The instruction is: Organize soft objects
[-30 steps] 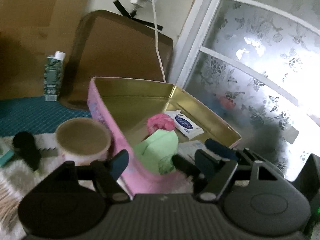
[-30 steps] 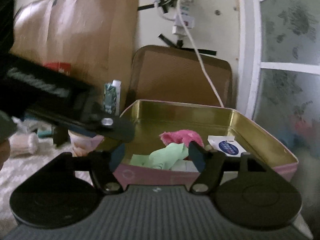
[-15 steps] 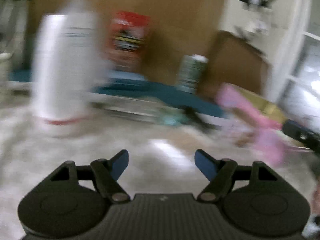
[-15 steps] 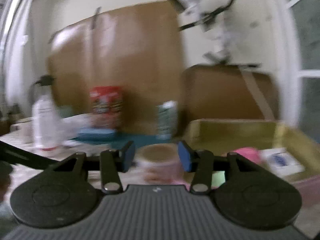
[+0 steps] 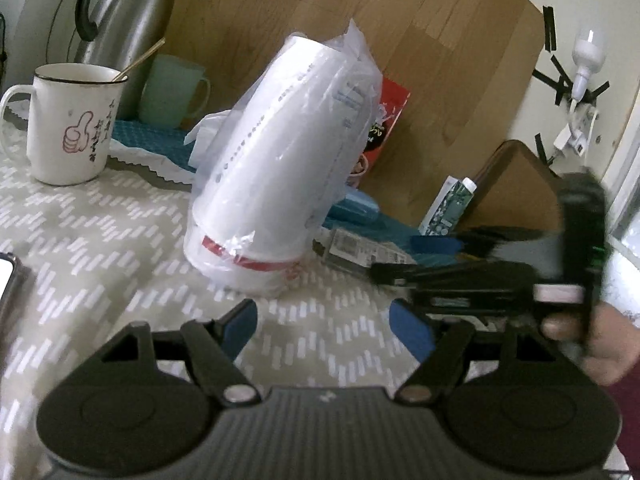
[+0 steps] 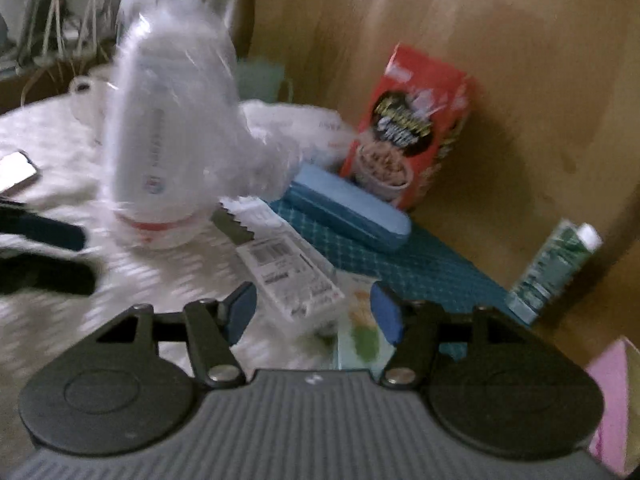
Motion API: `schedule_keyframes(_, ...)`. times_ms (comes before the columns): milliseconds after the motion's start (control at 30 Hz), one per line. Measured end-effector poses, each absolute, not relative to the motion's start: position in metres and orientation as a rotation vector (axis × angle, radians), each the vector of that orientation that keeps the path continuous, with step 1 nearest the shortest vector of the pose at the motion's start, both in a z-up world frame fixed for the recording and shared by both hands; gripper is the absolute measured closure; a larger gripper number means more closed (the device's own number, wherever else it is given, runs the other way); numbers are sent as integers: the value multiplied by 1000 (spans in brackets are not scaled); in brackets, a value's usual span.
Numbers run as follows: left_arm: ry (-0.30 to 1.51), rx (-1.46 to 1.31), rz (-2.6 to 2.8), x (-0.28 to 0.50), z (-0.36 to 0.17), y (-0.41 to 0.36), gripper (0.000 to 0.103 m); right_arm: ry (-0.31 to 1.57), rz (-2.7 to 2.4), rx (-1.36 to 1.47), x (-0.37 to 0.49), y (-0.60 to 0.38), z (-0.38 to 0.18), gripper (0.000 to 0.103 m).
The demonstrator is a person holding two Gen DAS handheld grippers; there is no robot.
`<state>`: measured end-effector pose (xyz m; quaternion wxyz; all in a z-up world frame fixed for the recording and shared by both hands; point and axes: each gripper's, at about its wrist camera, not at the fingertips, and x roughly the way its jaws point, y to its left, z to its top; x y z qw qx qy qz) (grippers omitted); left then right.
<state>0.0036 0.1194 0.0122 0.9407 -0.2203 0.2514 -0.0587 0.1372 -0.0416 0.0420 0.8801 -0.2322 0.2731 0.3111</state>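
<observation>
- Your left tool [image 5: 324, 324] is spread and empty. It points at the foot of the sleeve of cups [image 5: 280, 160], which stands tilted on the tabletop [image 5: 100, 240].
- Your right tool [image 6: 313, 310] has just been opening its jaws and pinches nothing. A small carton [image 6: 292, 276] and a flat packet [image 6: 364, 332] show through the gap, but both lie on the tabletop beyond the pads.
- The soft candidates I can see are the sleeve of cups in its loose film, the crumpled white bag [image 6: 296, 128] just behind it, and the flat packet. Only a corner of the pink tin [image 6: 612, 400] shows, at the right edge of the right view, well apart from the sleeve.
- Expect the sleeve to be light and top-heavy. The film looks slick and baggy, so a pinch on the plastic alone will likely slide or pull the wrap off.
- Take the sleeve low, around the band near its base, where the stacked rims should be stiffest. Squeeze gently, because thin cups crush.
- The white bag should weigh almost nothing and collapse in the grip, so gather a fold rather than an edge.
- The packet lies flat and looks thin and bendy. Come at a free edge, since the pads will struggle to get under it from above.
- Keep clear of the mug [image 5: 72, 124] on the left when you swing.
- The right view is blurred, so I cannot tell what the packet holds.
</observation>
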Motion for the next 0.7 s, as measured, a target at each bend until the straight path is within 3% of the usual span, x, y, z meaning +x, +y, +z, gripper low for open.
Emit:
schedule_keyframes(200, 478, -500, -137, -2, 9, 127, 28, 610, 695, -539, 150, -19, 35, 40)
schedule_keyframes(233, 472, -514, -137, -5, 8, 129, 28, 627, 726, -531, 146, -18, 36, 50)
schedule_keyframes(267, 466, -530, -137, -5, 7, 131, 27, 629, 750, -524, 140, -16, 38, 75)
schedule_keyframes(300, 462, -547, -138, -6, 6, 134, 27, 628, 753, -536, 134, -12, 39, 85)
schedule_keyframes(400, 462, -591, -139, -5, 4, 141, 27, 651, 800, -570, 110, -8, 41, 94)
schedule_keyframes(533, 460, -580, -118, -5, 5, 139, 27, 608, 818, -639, 83, -9, 40, 94)
schedule_keyframes(633, 441, -539, -109, -9, 8, 133, 27, 620, 721, -539, 105, -19, 49, 79)
schedule_keyframes(700, 434, -515, -111, -10, 9, 130, 27, 649, 681, -431, 126, -26, 54, 55)
